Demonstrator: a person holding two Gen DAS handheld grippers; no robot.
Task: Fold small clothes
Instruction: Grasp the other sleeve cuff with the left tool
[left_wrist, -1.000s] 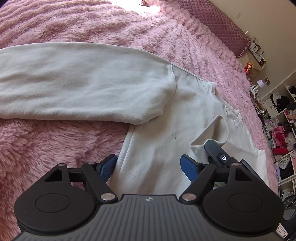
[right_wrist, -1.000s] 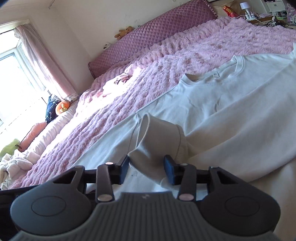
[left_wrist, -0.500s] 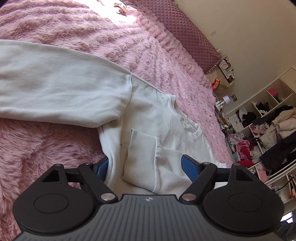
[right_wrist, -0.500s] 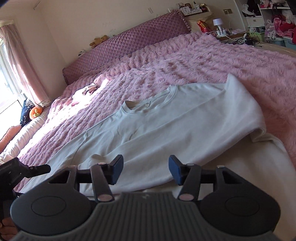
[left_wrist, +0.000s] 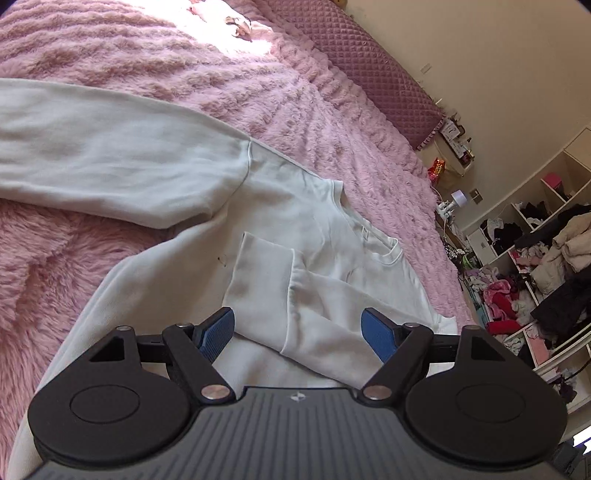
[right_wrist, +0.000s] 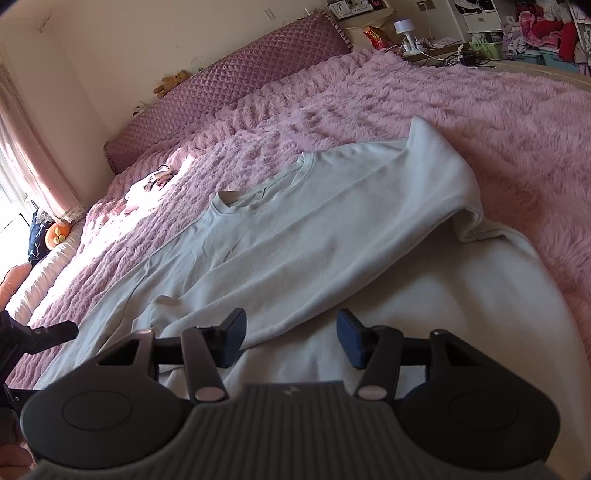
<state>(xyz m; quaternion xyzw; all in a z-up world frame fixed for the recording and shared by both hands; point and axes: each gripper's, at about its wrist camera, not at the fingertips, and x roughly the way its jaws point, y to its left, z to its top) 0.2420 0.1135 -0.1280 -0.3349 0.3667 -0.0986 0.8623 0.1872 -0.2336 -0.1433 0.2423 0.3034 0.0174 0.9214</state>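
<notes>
A white sweatshirt (left_wrist: 295, 192) lies front up on a pink fluffy bed (left_wrist: 92, 266). One sleeve (left_wrist: 288, 295) is folded in over the chest, with its cuff (left_wrist: 255, 280) lying flat. The other sleeve (left_wrist: 110, 147) stretches out to the left. My left gripper (left_wrist: 297, 317) hovers open just over the folded sleeve, holding nothing. In the right wrist view the same sweatshirt (right_wrist: 295, 206) shows its folded sleeve (right_wrist: 332, 251) running across it. My right gripper (right_wrist: 291, 317) stands open above the lower body cloth, empty. The left gripper (right_wrist: 37, 332) shows at that view's left edge.
A quilted purple headboard (right_wrist: 229, 92) runs along the far side of the bed. A small pink item (right_wrist: 147, 184) lies on the blanket near it. A nightstand with a lamp (right_wrist: 402, 29) and shelves stuffed with clothes (left_wrist: 535, 266) stand beyond the bed.
The right gripper let go of the sleeve cuff, opened wider and drew back to the right. The sleeve now lies flat across the chest. The left gripper shifted, open throughout.
</notes>
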